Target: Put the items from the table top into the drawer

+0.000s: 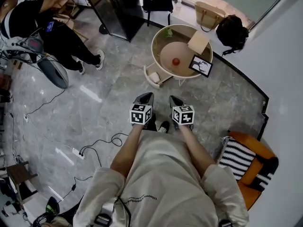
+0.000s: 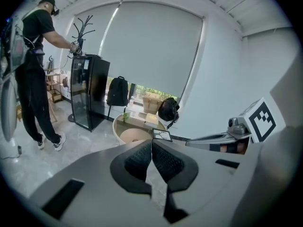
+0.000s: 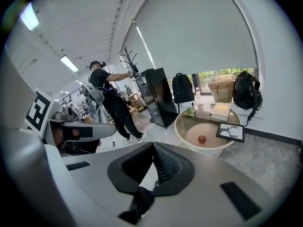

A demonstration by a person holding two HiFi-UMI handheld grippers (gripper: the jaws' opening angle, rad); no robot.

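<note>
One black cabinet (image 1: 118,8), perhaps glass-fronted, stands near the table (image 1: 153,44).

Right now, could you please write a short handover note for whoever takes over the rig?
Left gripper: shut, empty.
Right gripper: shut, empty. The two are held side by side, short of the round table.
On the table: book, picture frame, small green item, red ball.
The drawer appears pulled out at the table's near side.
Done: nothing picked up.
Left: step up to the table and move each item into the drawer.
</note>
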